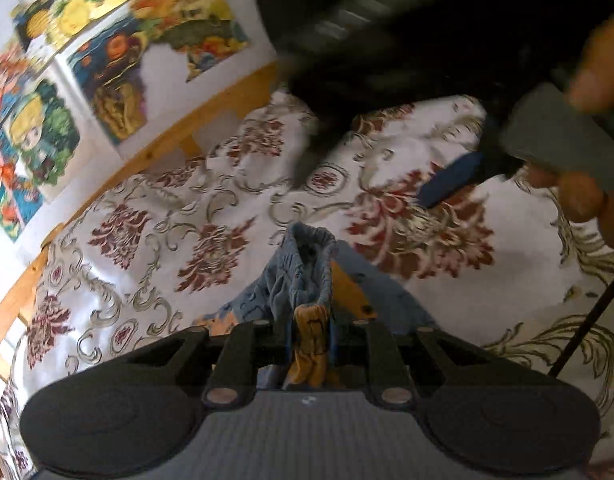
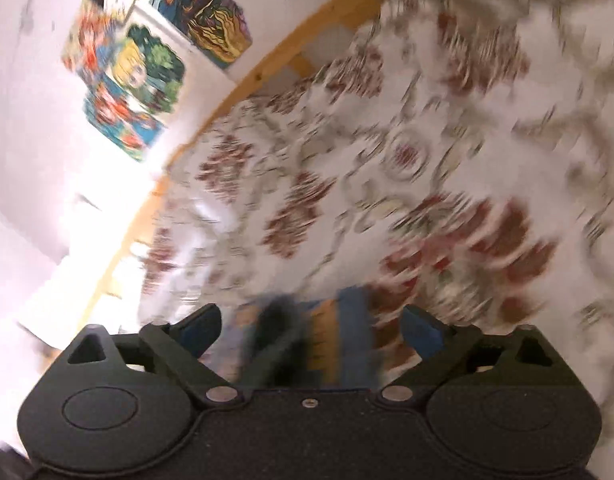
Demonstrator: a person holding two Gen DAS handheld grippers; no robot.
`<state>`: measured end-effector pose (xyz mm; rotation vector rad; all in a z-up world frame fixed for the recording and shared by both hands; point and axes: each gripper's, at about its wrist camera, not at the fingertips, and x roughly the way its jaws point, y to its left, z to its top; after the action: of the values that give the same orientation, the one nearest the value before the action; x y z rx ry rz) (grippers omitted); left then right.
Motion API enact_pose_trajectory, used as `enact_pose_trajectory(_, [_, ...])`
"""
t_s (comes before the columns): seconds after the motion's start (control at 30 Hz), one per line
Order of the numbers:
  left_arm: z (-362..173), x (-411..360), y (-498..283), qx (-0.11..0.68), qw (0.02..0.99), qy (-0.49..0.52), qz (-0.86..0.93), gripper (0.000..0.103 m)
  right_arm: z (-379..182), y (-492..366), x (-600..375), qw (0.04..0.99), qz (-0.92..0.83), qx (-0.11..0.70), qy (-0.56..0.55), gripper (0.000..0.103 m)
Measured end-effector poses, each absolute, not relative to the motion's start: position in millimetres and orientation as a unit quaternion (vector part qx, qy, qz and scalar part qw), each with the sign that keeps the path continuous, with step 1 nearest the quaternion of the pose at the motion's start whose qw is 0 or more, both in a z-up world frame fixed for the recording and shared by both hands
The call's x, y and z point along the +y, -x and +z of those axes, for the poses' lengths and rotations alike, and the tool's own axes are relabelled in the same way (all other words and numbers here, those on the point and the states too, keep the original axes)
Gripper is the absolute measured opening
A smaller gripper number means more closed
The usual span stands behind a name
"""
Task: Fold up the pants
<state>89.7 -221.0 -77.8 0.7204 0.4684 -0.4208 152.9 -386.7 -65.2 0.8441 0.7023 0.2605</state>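
Your left gripper (image 1: 309, 344) has its jaws closed on the pants (image 1: 303, 276), lifted above the bed (image 1: 211, 216). Your right gripper (image 2: 311, 332) has jaws wide, pants between them.

Motion blur smears the bedspread (image 2: 387, 168) and pants (image 2: 331, 340) throughout the right wrist view.

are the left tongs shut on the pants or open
Shut on the pants: the left tongs pinch bunched blue-and-orange fabric between their fingers.
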Motion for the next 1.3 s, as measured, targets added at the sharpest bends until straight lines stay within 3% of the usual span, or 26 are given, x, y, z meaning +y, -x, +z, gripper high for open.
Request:
enact_pose_trajectory(0.2, [-97,-237,-79,0.216,0.873,-0.387,-0.203,0.018,-82,-163,-381,0.804,0.153,0.361,-0.447,0.067])
enact_pose_trajectory(0.37, [-103,-242,-74,0.209,0.869,-0.404,-0.197,0.018,-89,-165,-377,0.803,0.146,0.376,-0.439,0.035])
enact_pose_trajectory(0.43, [-103,-244,-73,0.209,0.868,-0.406,-0.193,0.018,-91,-165,-376,0.805,0.142,0.378,-0.435,0.027])
enact_pose_trajectory(0.73, [-106,-253,-67,0.217,0.862,-0.412,-0.201,0.02,-86,-162,-377,0.827,0.12,0.39,-0.385,0.021])
enact_pose_trajectory(0.97, [-107,-239,-73,0.261,0.86,-0.346,-0.27,0.036,-90,-161,-373,0.839,0.094,0.413,-0.343,0.017])
enact_pose_trajectory(1.03, [-99,-226,-78,0.291,0.853,-0.307,-0.307,0.046,-91,-161,-371,0.842,0.087,0.421,-0.326,0.024])
enact_pose_trajectory(1.07, [-95,-217,-79,0.304,0.85,-0.289,-0.32,0.051,-91,-159,-368,0.847,0.075,0.426,-0.31,0.041])
enact_pose_trajectory(1.2, [-67,-170,-85,0.344,0.839,-0.239,-0.346,0.066,-83,-145,-362,0.867,0.037,0.425,-0.257,0.066])
enact_pose_trajectory(1.23, [-58,-154,-88,0.347,0.842,-0.231,-0.342,0.069,-79,-139,-360,0.874,0.024,0.42,-0.241,0.082])
enact_pose_trajectory(1.27, [-52,-141,-91,0.347,0.848,-0.226,-0.33,0.076,-75,-133,-357,0.882,0.013,0.414,-0.223,0.093])
enact_pose_trajectory(1.3, [-45,-126,-94,0.343,0.858,-0.221,-0.312,0.086,-70,-128,-352,0.891,0.002,0.408,-0.201,0.096])
